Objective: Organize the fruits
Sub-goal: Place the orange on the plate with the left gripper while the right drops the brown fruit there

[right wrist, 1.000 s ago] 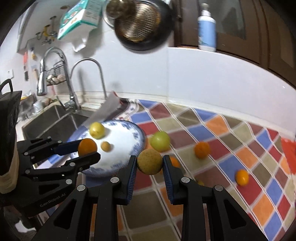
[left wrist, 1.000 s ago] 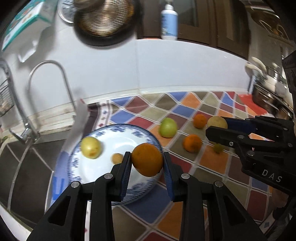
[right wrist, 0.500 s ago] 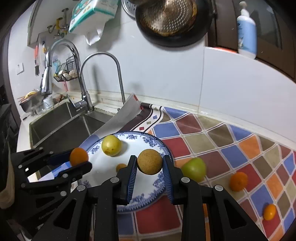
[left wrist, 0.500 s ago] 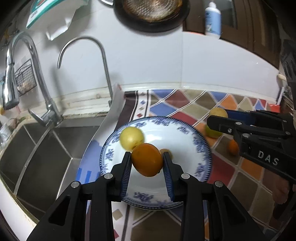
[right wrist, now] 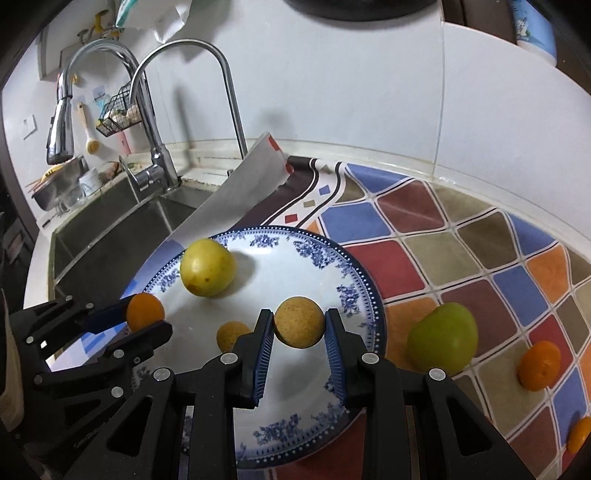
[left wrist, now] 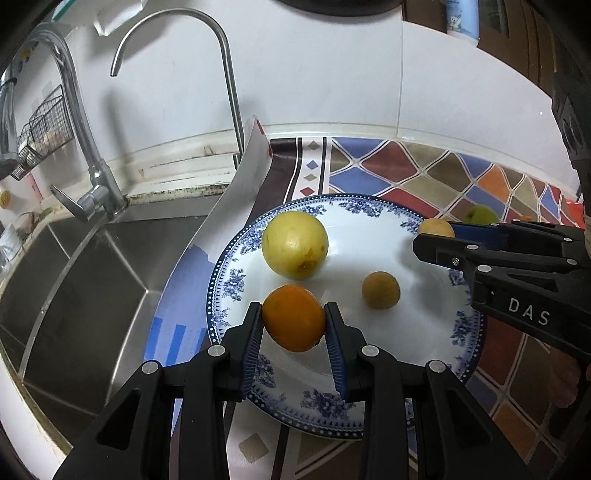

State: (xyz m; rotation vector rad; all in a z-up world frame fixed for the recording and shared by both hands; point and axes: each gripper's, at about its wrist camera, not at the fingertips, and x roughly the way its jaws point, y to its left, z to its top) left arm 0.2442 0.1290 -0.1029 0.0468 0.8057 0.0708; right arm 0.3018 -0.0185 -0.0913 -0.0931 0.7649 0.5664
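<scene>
A blue-and-white plate [left wrist: 458, 325] [right wrist: 354, 284] lies on the patterned mat beside the sink. On it rest a large yellow fruit [left wrist: 294, 244] [right wrist: 207, 266] and a small tan fruit [left wrist: 380, 290] [right wrist: 229, 335]. My left gripper [left wrist: 293, 325] [right wrist: 147, 314] is shut on an orange [left wrist: 293, 323] [right wrist: 145, 312], held just over the plate's near left part. Over the plate's right side, my right gripper [right wrist: 299, 328] [left wrist: 439, 236] is shut on a round tan fruit [right wrist: 299, 327] [left wrist: 436, 228]. A green fruit [right wrist: 441, 343] [left wrist: 480, 214] and two oranges [right wrist: 539, 365] [right wrist: 578, 434] lie on the mat to the right.
A steel sink [left wrist: 92, 266] with two tall taps [left wrist: 229, 85] [left wrist: 77, 110] lies to the left of the plate. The mat's corner [right wrist: 258, 162] curls up against the tap. A white tiled wall [left wrist: 332, 74] runs behind. A bottle [right wrist: 532, 33] stands on the ledge above.
Both grippers have moved left and down with their fruits, from over the mat to just above the plate. The plate now fills the middle of both views.
</scene>
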